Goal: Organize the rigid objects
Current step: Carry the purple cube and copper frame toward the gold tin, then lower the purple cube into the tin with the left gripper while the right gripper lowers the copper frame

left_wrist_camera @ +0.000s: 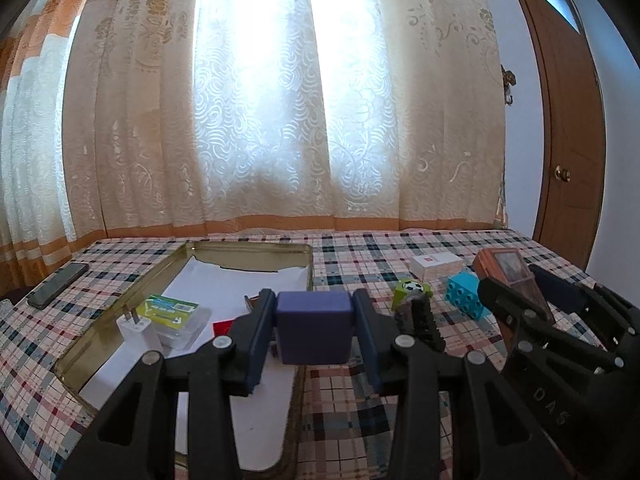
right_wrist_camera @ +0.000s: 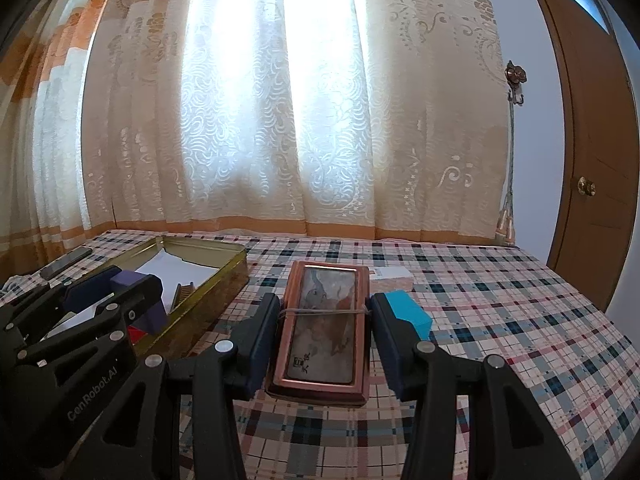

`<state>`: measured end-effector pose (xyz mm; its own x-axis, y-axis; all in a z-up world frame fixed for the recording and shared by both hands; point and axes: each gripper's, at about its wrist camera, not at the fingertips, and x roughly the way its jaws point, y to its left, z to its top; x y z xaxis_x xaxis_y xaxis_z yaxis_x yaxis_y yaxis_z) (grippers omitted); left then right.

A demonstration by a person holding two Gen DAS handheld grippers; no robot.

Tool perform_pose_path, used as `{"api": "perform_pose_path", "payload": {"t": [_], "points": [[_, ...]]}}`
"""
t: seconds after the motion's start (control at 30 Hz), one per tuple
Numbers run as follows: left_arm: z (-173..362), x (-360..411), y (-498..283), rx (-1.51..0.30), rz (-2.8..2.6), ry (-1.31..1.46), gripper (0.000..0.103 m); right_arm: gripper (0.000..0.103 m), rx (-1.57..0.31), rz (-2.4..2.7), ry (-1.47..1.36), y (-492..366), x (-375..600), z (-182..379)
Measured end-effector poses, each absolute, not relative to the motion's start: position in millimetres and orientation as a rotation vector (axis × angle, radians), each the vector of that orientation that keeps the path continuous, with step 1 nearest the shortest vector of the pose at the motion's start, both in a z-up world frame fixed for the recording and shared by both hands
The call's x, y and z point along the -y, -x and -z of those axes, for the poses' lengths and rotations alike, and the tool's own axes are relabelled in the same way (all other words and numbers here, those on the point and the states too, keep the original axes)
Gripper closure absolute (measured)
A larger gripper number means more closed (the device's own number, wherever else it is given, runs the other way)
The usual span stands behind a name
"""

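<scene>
Both grippers loaded beside the gold tin

Left gripper (left_wrist_camera: 314, 322) clamps a purple block (left_wrist_camera: 314, 328) above the tin (left_wrist_camera: 92, 344), which holds a white charger (left_wrist_camera: 138, 330) and clear case (left_wrist_camera: 178, 318). Right gripper (right_wrist_camera: 325, 328) grips a copper-framed box (right_wrist_camera: 322, 324) over the checked tablecloth (right_wrist_camera: 500, 304).

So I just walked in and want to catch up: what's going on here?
A person is sorting small items into a metal tin on a checked tablecloth. The left gripper holds a purple block over the tin; the right gripper holds a brown picture box above the cloth.
</scene>
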<state>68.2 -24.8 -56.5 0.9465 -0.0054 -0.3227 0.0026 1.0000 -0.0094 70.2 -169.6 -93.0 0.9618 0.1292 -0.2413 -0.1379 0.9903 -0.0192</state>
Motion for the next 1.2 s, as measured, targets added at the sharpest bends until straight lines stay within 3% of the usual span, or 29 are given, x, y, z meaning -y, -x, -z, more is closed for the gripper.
{"api": "perform_pose_path", "payload": {"t": [1.2], "points": [[57,-22,-63,-0.328,-0.068,0.052,0.064,0.053,-0.243,-0.22,0.088,-73,124,94]]}}
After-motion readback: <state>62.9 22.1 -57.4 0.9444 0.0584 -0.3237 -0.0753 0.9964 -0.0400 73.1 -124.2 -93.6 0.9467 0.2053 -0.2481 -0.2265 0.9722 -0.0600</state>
